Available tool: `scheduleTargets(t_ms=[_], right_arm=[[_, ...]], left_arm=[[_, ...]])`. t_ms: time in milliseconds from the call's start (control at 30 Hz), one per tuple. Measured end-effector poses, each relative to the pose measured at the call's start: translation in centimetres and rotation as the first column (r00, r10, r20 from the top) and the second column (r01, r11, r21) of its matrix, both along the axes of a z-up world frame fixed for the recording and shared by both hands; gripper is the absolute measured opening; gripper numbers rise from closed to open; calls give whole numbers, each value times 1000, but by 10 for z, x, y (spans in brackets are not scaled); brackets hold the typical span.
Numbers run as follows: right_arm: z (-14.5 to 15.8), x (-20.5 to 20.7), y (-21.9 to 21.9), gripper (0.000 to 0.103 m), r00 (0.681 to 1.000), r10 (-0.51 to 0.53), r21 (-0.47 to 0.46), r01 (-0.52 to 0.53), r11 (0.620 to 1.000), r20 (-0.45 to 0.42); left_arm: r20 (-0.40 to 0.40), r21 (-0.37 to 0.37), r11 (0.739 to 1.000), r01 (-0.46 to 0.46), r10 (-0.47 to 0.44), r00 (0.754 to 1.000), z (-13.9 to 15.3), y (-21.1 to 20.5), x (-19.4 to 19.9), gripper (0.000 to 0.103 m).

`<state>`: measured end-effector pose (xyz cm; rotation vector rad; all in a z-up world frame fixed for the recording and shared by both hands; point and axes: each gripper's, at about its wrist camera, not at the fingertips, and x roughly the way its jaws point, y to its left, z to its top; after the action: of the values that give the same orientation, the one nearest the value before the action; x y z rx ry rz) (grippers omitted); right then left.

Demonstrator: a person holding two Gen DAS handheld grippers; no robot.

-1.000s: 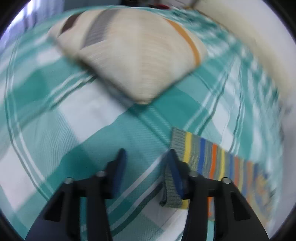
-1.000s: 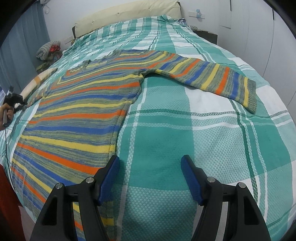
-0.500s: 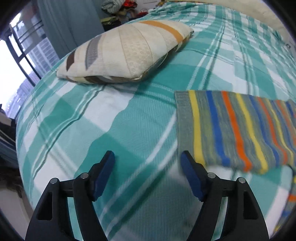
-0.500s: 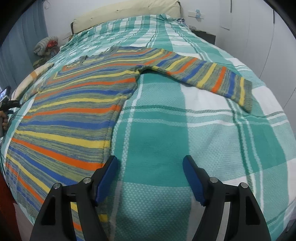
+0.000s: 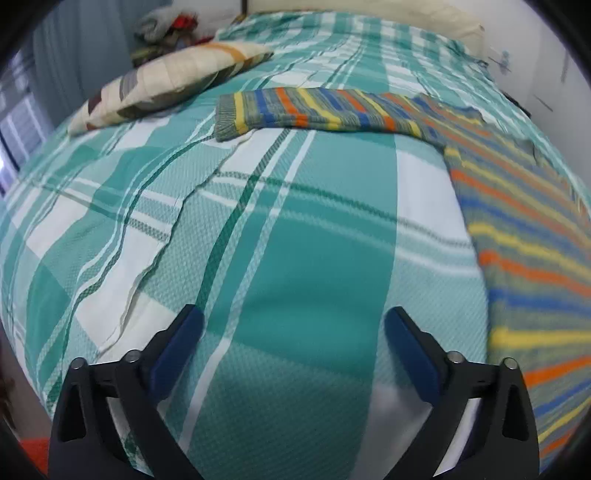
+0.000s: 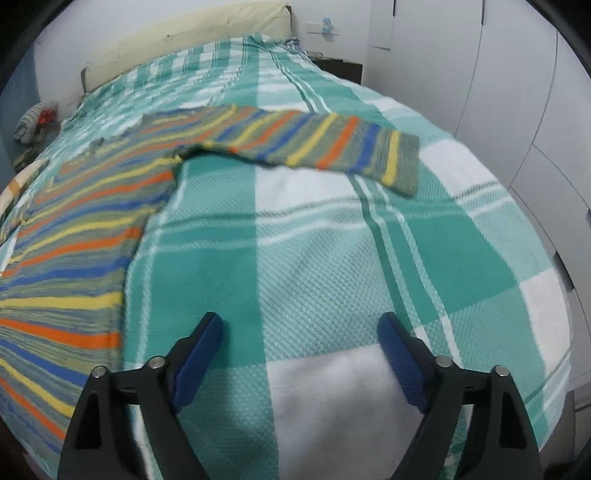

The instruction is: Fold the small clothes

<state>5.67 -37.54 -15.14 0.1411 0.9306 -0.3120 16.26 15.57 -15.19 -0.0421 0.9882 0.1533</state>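
A striped knit sweater (image 5: pixel 524 221) in grey, blue, orange and yellow lies flat on the bed. One sleeve (image 5: pixel 303 110) stretches out toward the pillow in the left wrist view; the other sleeve (image 6: pixel 325 147) reaches right in the right wrist view, with the body (image 6: pixel 74 251) at the left. My left gripper (image 5: pixel 293 332) hovers over bare bedspread left of the sweater's body, its jaws opening wide with nothing between them. Over bare bedspread right of the body, my right gripper (image 6: pixel 299 336) is also opening, and its jaws hold nothing.
A teal and white plaid bedspread (image 5: pixel 303 240) covers the bed. A cream patchwork pillow (image 5: pixel 166 85) lies beyond the left sleeve. A cream headboard (image 6: pixel 184 40) and white wardrobe doors (image 6: pixel 517 110) border the bed. A pile of clothes (image 5: pixel 162 33) sits past the pillow.
The left gripper let go of the sleeve cuff, spread its jaws and drew back from the pillow end, so the whole sleeve now shows. The right gripper's jaws widened and it shifted slightly right.
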Motion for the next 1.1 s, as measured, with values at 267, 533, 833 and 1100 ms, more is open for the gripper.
scheduleTargets(t_ms=[267, 533, 833, 1100], right_arm=[[-14, -5, 1, 103, 1000, 13, -1, -13, 1000, 20], [-15, -6, 5, 103, 1000, 18, -17, -18, 1000, 15], [-15, -7, 6, 103, 1000, 20, -19, -20, 1000, 15], [-16, -5, 6, 103, 1000, 19, -22, -19, 1000, 10]], left_arm=[[-19, -9, 1000, 9, -10, 1000, -3, -1, 1, 103], [-4, -6, 1000, 4, -4, 1000, -3, -1, -4, 103], [-5, 6, 1000, 6, -6, 1000, -4, -1, -5, 103], [-13, 54, 998, 17, -17, 1000, -5, -7, -5, 103]])
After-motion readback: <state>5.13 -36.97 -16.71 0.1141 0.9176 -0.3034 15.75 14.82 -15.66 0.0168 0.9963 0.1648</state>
